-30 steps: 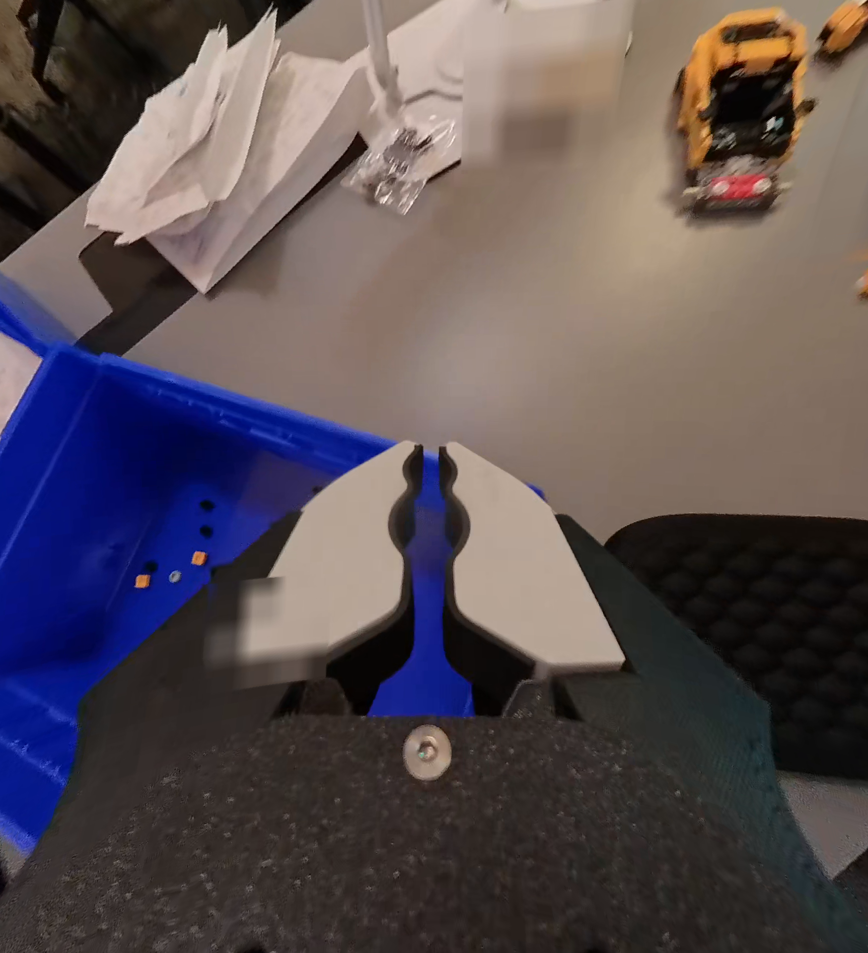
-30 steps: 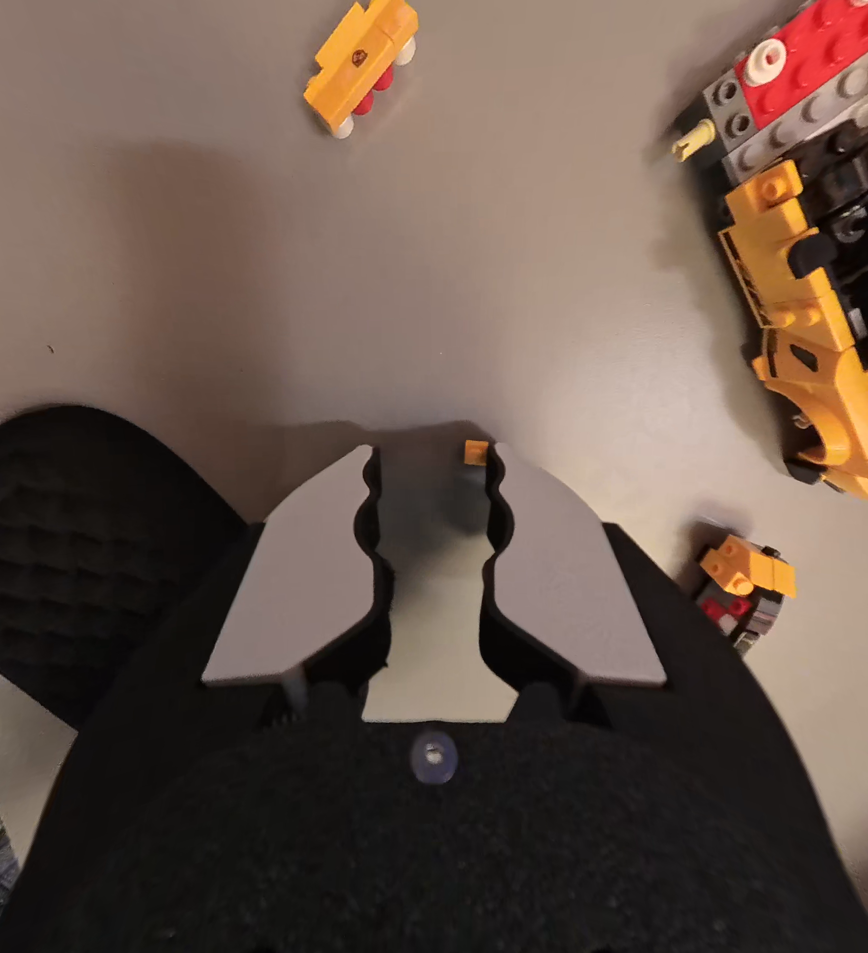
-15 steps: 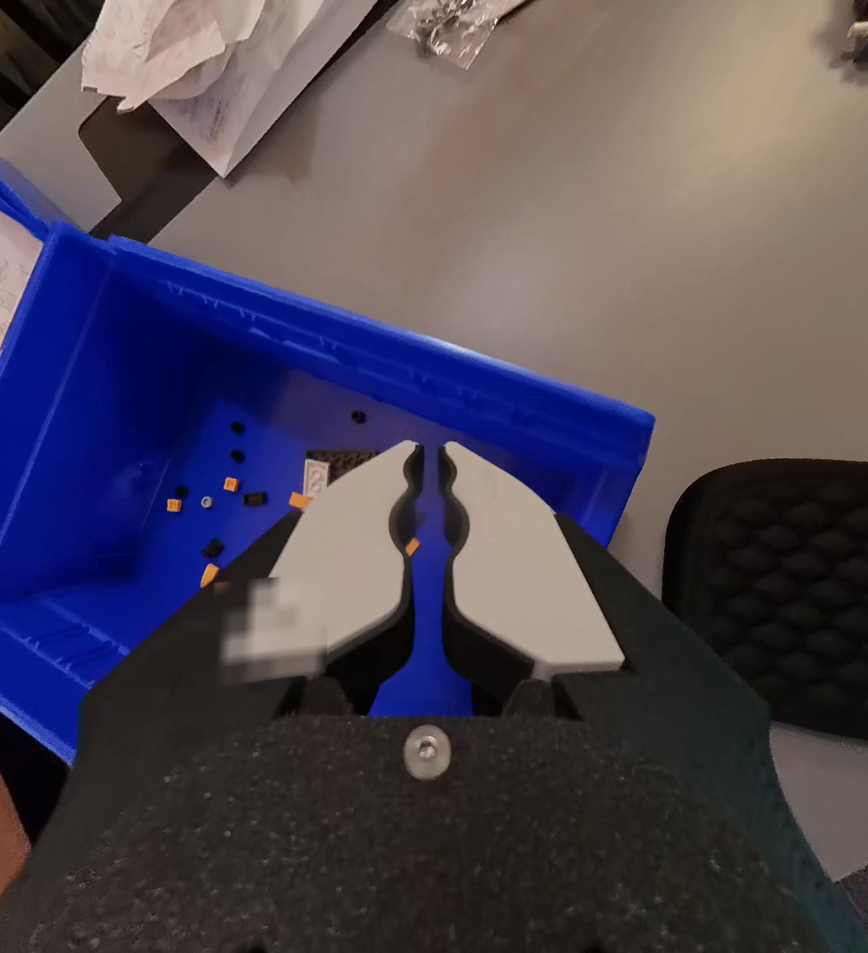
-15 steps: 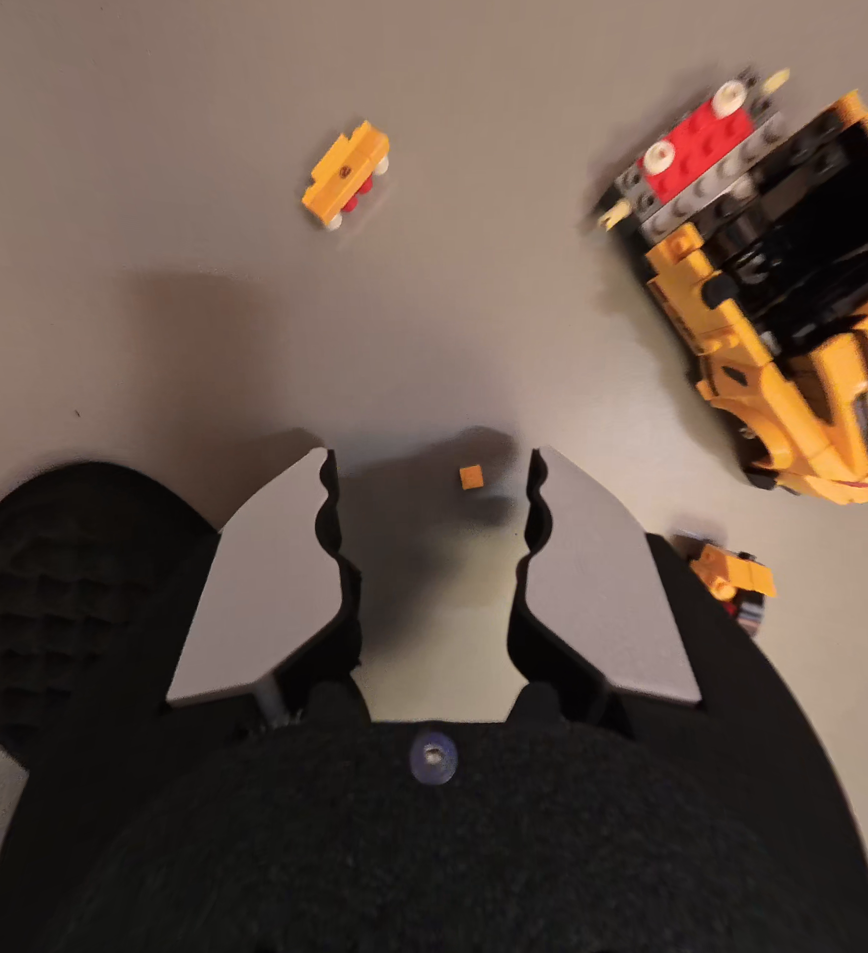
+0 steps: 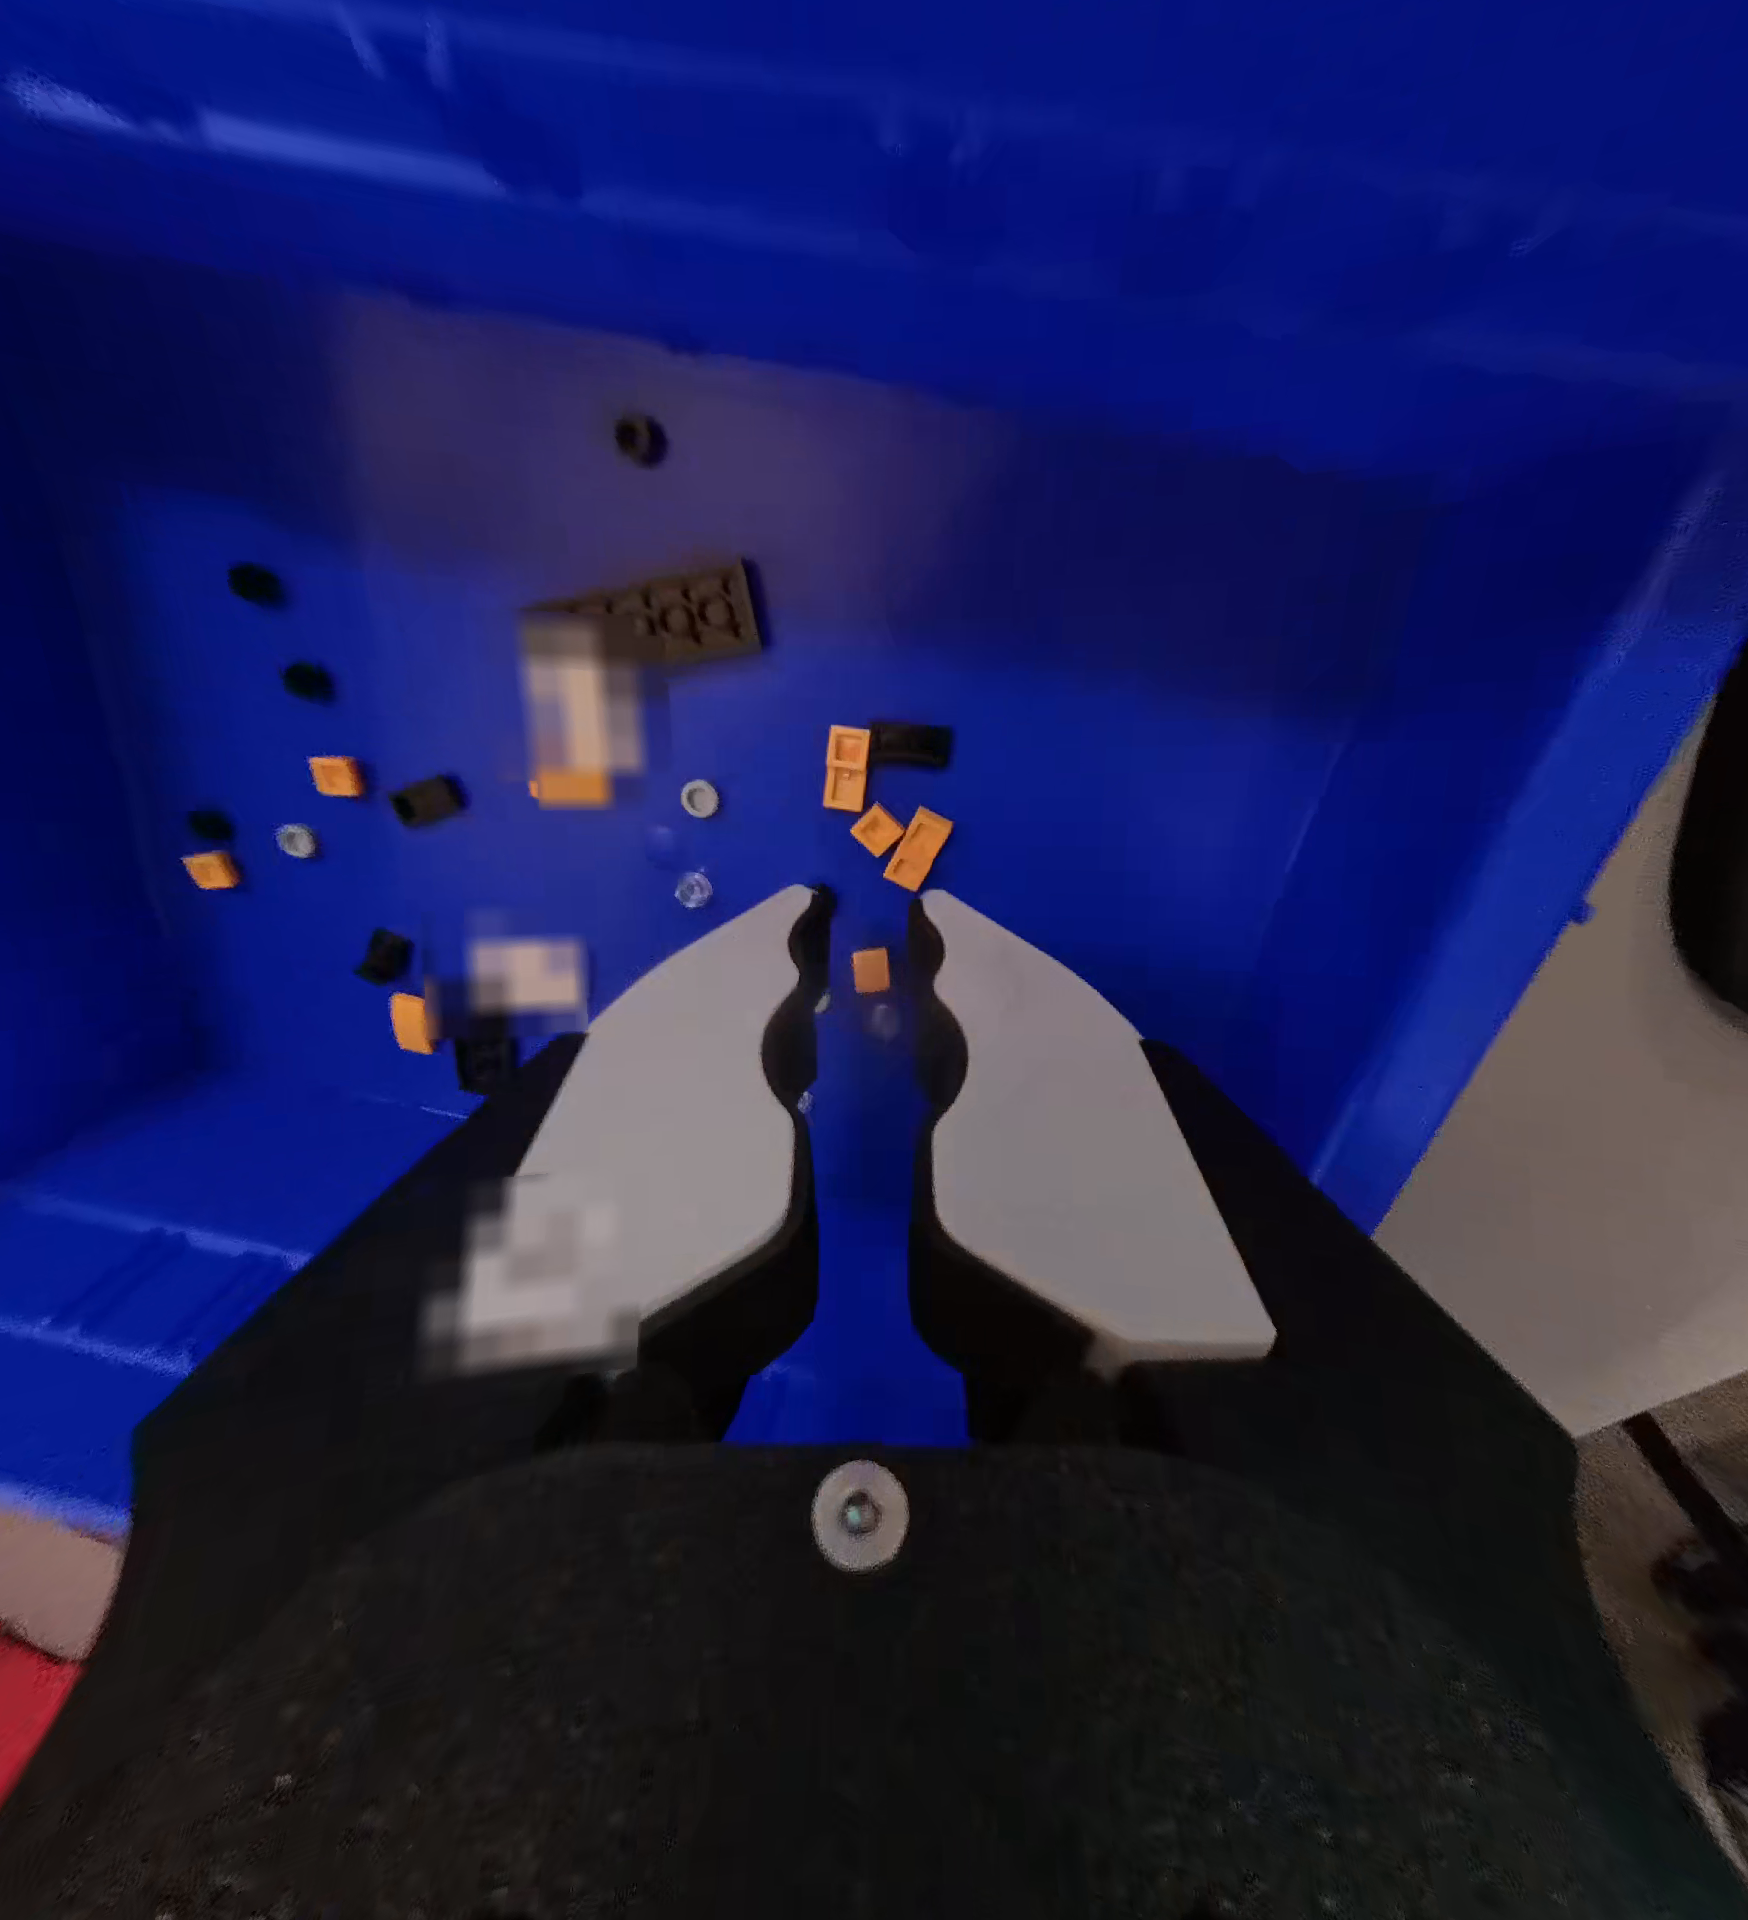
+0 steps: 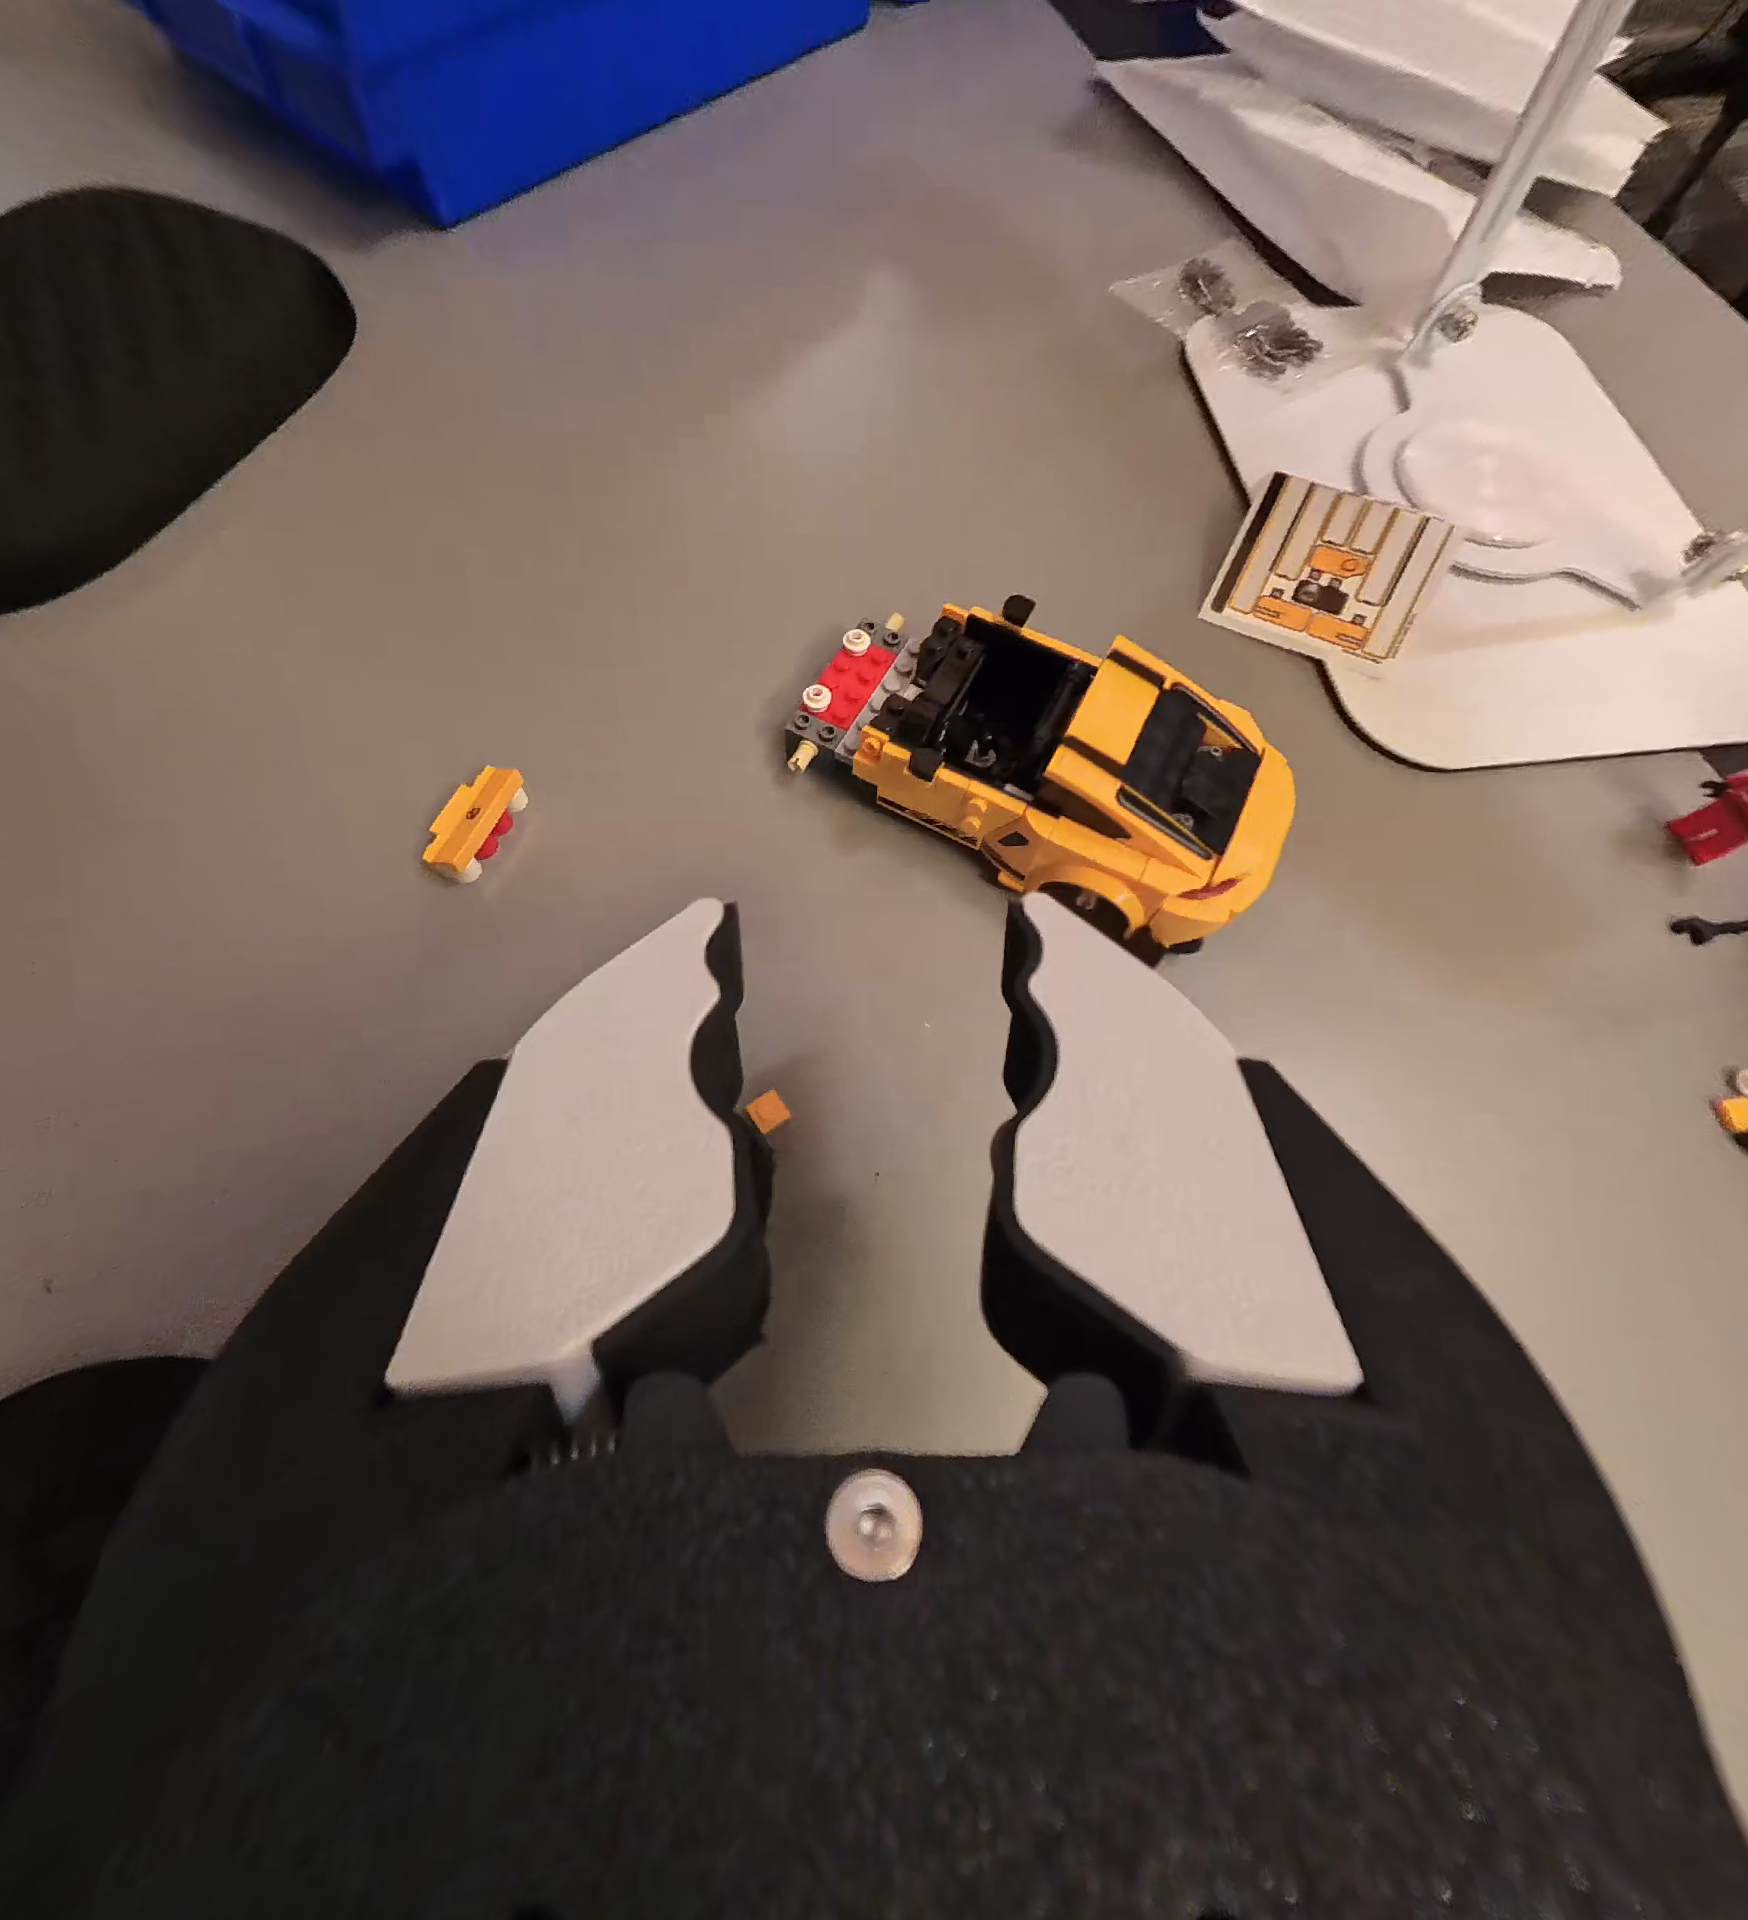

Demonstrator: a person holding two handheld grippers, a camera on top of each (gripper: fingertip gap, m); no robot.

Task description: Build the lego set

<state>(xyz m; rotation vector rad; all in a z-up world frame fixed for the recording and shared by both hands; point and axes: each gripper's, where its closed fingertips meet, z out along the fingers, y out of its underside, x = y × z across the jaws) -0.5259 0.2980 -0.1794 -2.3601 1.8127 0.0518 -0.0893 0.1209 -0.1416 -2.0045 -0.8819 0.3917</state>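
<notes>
Reaching into the blue bin [image 5: 1213, 312], my left hand-held gripper [image 5: 865, 904] stays narrow to straddle one orange tile [image 5: 871, 970]; my right hand-held gripper [image 6: 870, 914] hangs wide and empty near the car [image 6: 1067, 758] on the counter [image 6: 589, 540].

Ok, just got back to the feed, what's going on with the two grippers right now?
The left gripper is down inside the blue bin, fingers slightly apart around a small orange piece among the loose orange and black parts. The right gripper is open and empty above the grey table, with a tiny orange tile beside its left finger. The half-built yellow car sits just ahead.
</notes>
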